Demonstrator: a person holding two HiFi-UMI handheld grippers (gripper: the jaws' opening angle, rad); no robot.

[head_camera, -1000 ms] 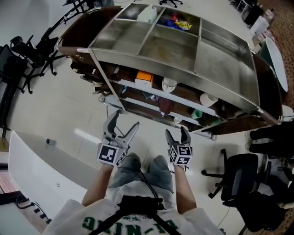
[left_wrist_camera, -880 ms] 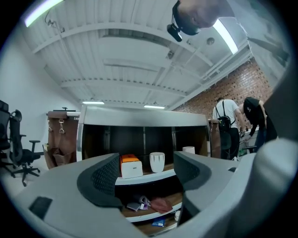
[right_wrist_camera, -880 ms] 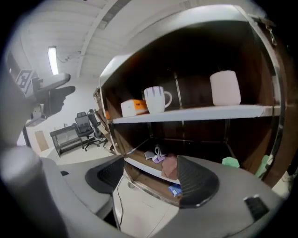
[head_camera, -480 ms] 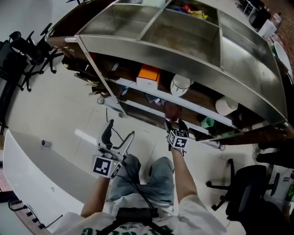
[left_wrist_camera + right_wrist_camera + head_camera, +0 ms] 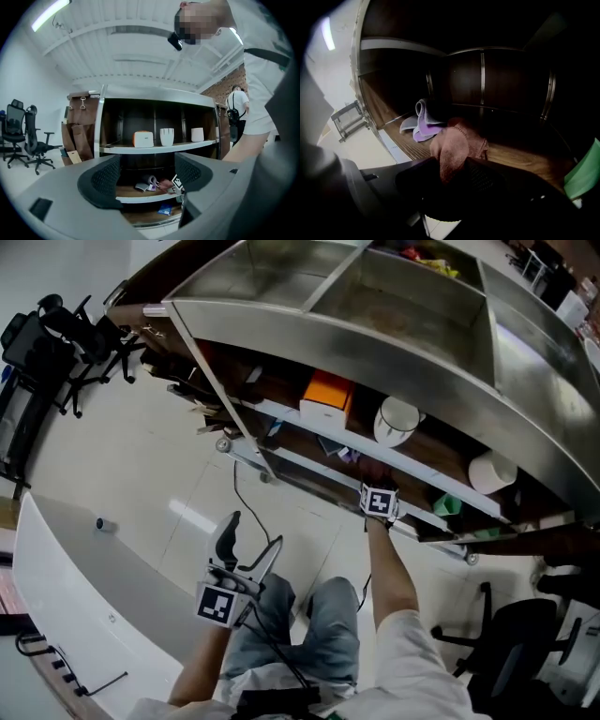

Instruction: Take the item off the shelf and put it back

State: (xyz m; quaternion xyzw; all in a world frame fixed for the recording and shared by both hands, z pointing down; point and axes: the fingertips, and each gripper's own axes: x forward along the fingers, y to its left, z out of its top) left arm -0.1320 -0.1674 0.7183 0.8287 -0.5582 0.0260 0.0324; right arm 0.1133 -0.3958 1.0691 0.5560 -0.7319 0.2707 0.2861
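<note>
My right gripper (image 5: 377, 495) reaches into the lower shelf of the metal rack (image 5: 309, 324); only its marker cube shows in the head view. In the right gripper view its jaws are closing, with the near fold of a reddish-brown cloth (image 5: 458, 143) pinched between them at my right gripper (image 5: 452, 171). The rest of the cloth lies bunched on the wooden shelf board (image 5: 520, 161). My left gripper (image 5: 247, 545) hangs low over the floor, open and empty, and its own view shows my left gripper (image 5: 145, 176) facing the rack from a distance.
A purple and grey cloth (image 5: 422, 123) lies just behind the brown one. A green item (image 5: 585, 172) sits to the right. One shelf up stand an orange-and-white box (image 5: 328, 397), a white cup (image 5: 397, 420) and a white pot (image 5: 493, 472). Office chairs (image 5: 56, 334) stand left.
My right gripper has moved forward from over the floor into the lower shelf and its jaws have narrowed onto the brown cloth. The left gripper has stayed low and open.
</note>
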